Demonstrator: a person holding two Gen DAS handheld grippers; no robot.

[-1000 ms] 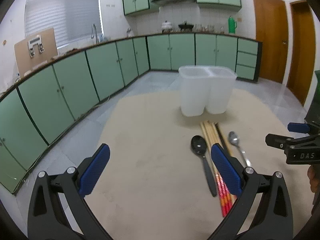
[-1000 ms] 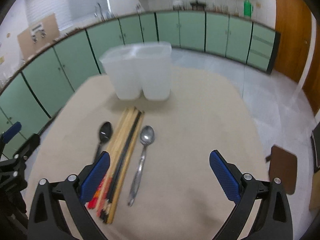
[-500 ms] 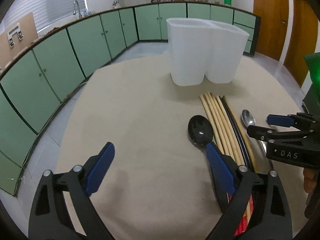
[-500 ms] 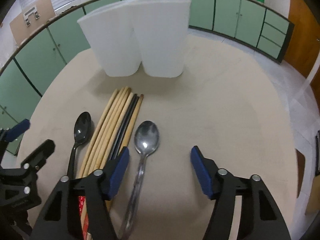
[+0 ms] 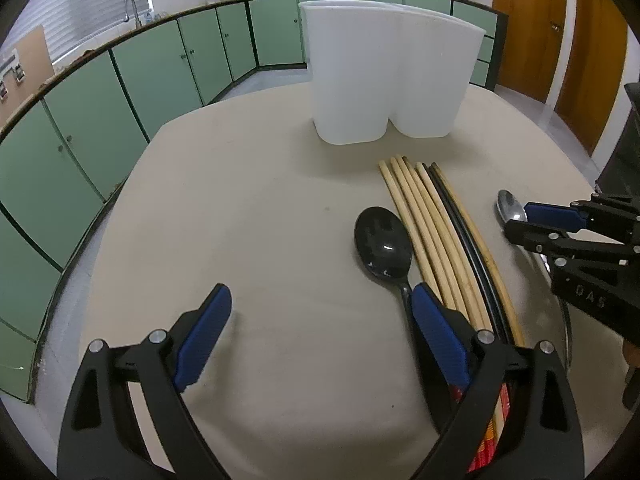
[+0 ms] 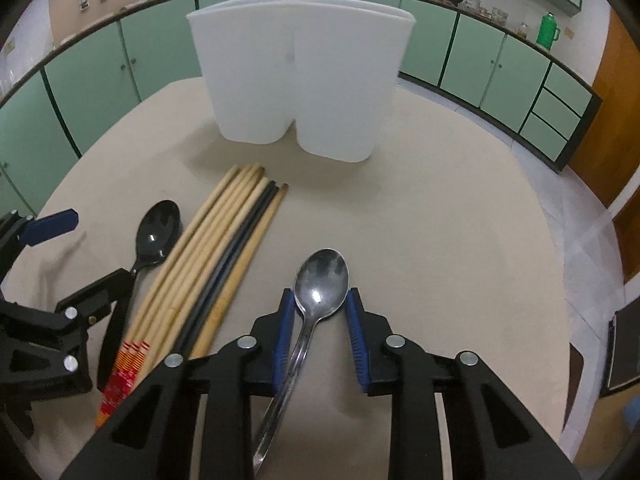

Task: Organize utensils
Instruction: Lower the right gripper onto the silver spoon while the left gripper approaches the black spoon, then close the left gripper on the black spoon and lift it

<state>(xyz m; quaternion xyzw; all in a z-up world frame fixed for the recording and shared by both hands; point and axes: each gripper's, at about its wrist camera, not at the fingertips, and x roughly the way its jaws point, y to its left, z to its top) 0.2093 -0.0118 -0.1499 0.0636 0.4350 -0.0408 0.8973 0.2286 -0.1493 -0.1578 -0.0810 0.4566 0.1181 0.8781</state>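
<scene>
A white two-compartment holder (image 5: 390, 80) (image 6: 300, 80) stands at the far side of the beige table. In front of it lie a black spoon (image 5: 384, 246) (image 6: 156, 236), a row of several chopsticks (image 5: 436, 236) (image 6: 216, 276) and a metal spoon (image 6: 320, 280) (image 5: 510, 206). My left gripper (image 5: 320, 332) is open low over the table, its right finger by the black spoon's handle. My right gripper (image 6: 320, 336) straddles the metal spoon's neck, jaws narrowed with a small gap on each side; it shows in the left wrist view (image 5: 560, 224).
Green kitchen cabinets run around the room behind the table. Wooden doors (image 5: 532, 28) are at the right. A dark chair (image 6: 624, 352) stands by the table's right edge. The table edge curves close on the left (image 5: 100, 216).
Both grippers moved forward and down toward the utensils. My right gripper's jaws narrowed around the metal spoon. My left gripper came in beside the black spoon.
</scene>
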